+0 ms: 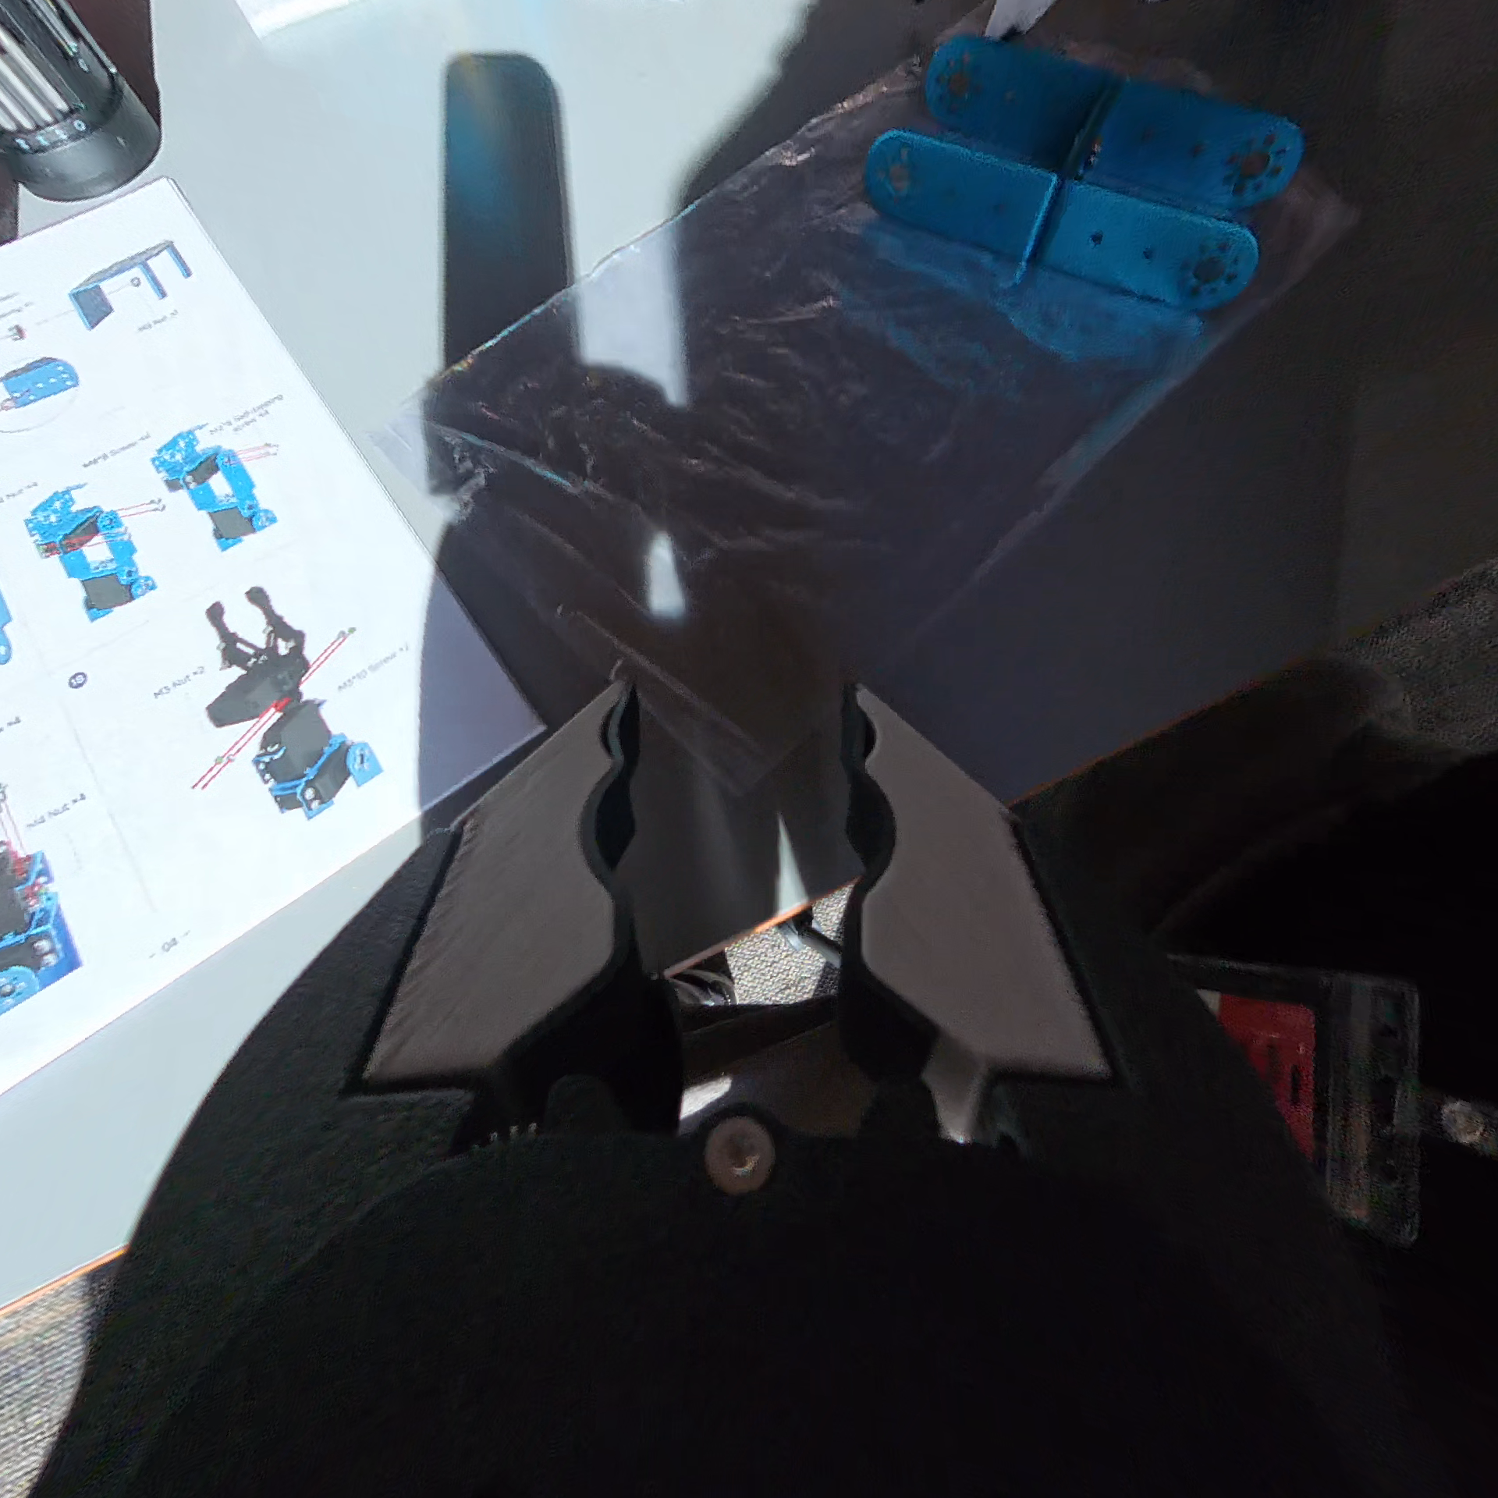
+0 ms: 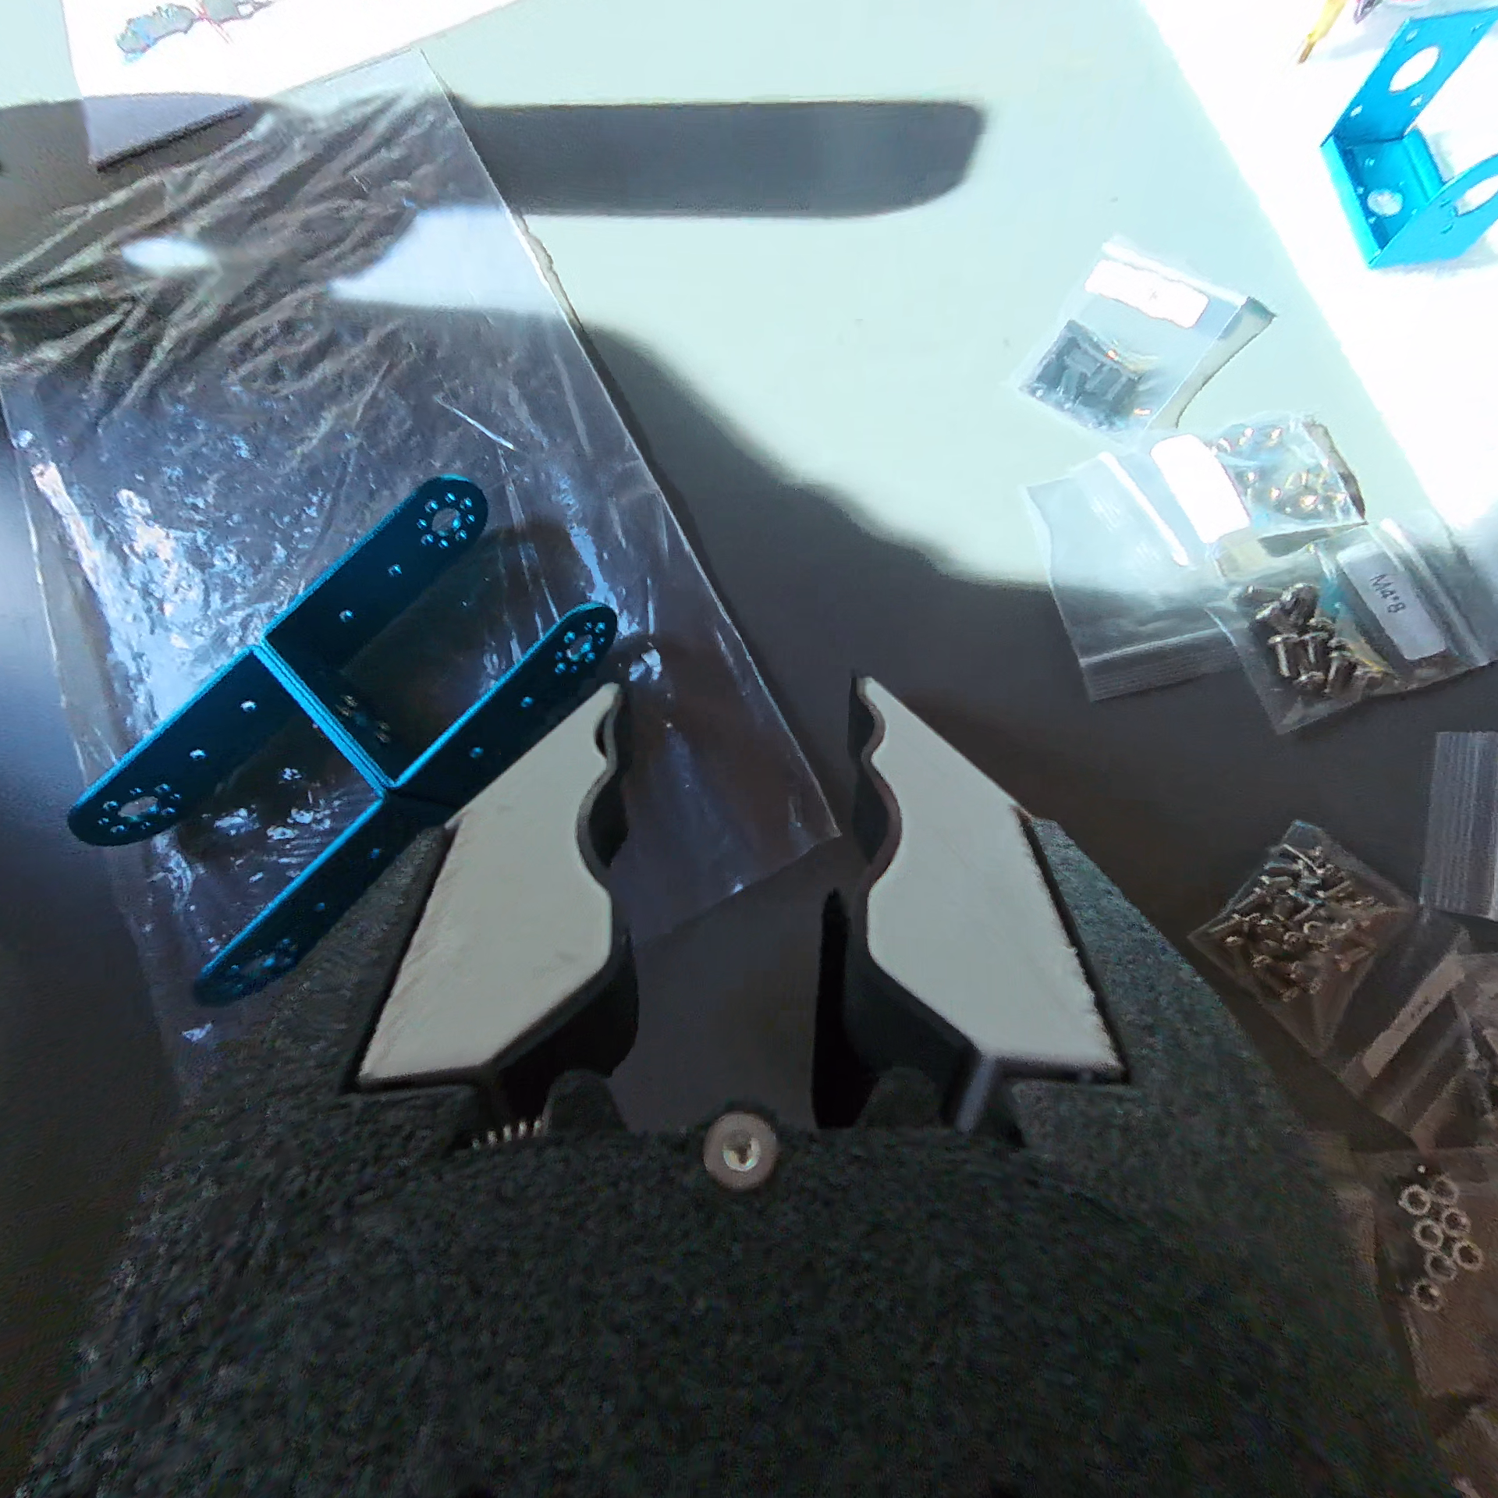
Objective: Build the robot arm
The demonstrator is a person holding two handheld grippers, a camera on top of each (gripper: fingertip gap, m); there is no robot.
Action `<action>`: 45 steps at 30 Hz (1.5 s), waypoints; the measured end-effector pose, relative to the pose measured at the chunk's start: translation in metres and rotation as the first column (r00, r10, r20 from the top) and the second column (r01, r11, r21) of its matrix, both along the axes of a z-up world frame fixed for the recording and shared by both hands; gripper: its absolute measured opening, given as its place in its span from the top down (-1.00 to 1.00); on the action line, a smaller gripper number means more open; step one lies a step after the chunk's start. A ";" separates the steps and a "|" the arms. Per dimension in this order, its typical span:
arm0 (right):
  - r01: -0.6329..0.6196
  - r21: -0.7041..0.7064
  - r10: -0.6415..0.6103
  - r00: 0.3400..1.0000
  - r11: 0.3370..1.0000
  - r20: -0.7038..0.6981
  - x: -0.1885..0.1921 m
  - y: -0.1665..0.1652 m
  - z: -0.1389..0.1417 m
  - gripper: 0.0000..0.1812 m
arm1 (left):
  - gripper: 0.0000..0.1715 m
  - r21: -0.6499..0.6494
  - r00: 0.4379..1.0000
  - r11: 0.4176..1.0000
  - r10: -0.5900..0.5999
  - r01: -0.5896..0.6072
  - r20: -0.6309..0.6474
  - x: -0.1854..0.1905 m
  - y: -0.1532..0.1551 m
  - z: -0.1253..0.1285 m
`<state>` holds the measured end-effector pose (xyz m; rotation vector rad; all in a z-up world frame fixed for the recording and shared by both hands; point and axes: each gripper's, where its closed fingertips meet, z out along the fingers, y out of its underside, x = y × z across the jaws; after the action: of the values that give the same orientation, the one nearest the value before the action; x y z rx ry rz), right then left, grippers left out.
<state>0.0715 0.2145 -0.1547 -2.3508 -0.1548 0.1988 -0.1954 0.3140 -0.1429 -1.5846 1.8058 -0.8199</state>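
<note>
White worktop (image 2: pixel 811 284): clear bag (image 2: pixel 324 405) holds blue brackets (image 2: pixel 340 713), small bags of screws (image 2: pixel 1313 640) right; both hand-held grippers, left (image 1: pixel 738 721) and right (image 2: pixel 738 713), gape empty.

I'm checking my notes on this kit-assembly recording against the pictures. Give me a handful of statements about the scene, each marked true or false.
1. The left hand-held gripper is open with nothing between its fingers. True.
2. The blue brackets lie on a clear plastic bag. True.
3. The right hand-held gripper is shut on a blue bracket. False: it is open and grips nothing; the brackets lie to its left.
4. The small screw bags lie left of the right hand-held gripper. False: they lie on its right.
5. An illustrated instruction sheet lies on the table, left of the left hand-held gripper. True.
</note>
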 end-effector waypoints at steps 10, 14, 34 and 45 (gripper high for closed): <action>0.022 -0.080 -0.017 0.998 0.997 0.061 0.012 -0.012 -0.006 1.00 | 0.66 0.082 0.994 0.991 -0.099 0.103 -0.054 0.002 0.005 -0.015; 0.080 -0.107 -0.073 0.995 0.991 0.070 0.025 -0.023 -0.006 1.00 | 0.63 0.109 0.993 0.989 -0.097 0.103 -0.062 0.023 0.019 -0.014; 0.224 0.317 -0.260 0.963 0.922 0.076 0.063 0.030 0.108 0.02 | -0.09 -0.098 0.992 0.994 -0.039 0.051 0.118 0.309 0.113 0.074; -0.020 -0.103 0.030 0.995 0.994 0.098 0.165 0.183 0.047 -0.27 | -0.43 0.094 1.000 0.996 -0.003 0.003 0.005 0.393 0.135 0.007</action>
<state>0.2366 0.3979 -0.1077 -2.4627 -0.2277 0.1044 0.1981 0.4491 -0.1363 -1.5195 1.8165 -0.7287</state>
